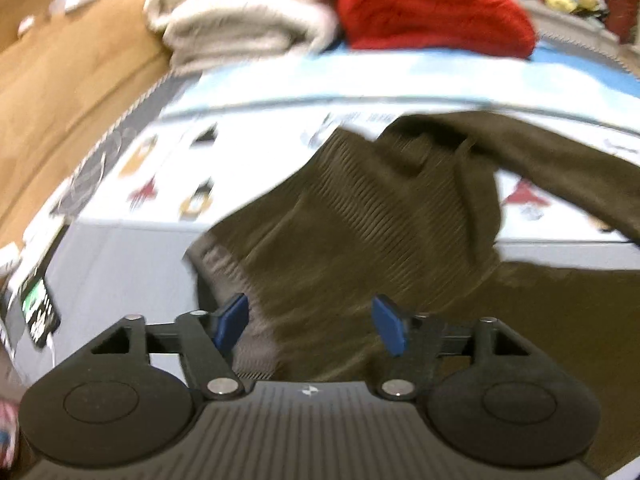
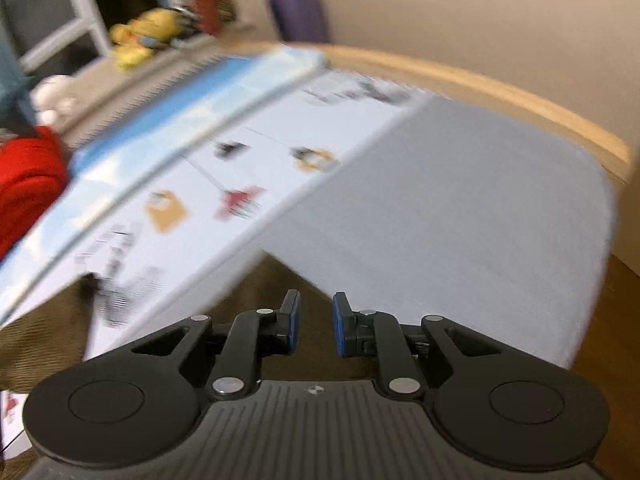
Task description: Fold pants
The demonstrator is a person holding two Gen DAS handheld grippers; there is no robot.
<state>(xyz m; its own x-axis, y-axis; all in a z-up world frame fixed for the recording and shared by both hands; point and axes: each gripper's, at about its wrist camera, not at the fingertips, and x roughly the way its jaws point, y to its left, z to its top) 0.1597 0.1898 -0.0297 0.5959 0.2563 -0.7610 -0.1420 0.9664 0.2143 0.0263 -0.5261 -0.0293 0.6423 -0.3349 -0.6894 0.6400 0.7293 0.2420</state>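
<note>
Pants (image 1: 360,232): olive-brown, rumpled on bed (image 1: 132,256)
Left gripper (image 1: 310,326): jaws wide apart – nothing clamped, pants below
Right gripper (image 2: 316,326): narrow gap – nothing held

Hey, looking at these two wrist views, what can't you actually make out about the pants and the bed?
- Pants, left view: lower part cut off by the frame and hidden behind the left tongs.
- Pants, right view: only a brown strip shows under the right tongs.
- Sheet prints, right view: smeared by motion blur.
</note>
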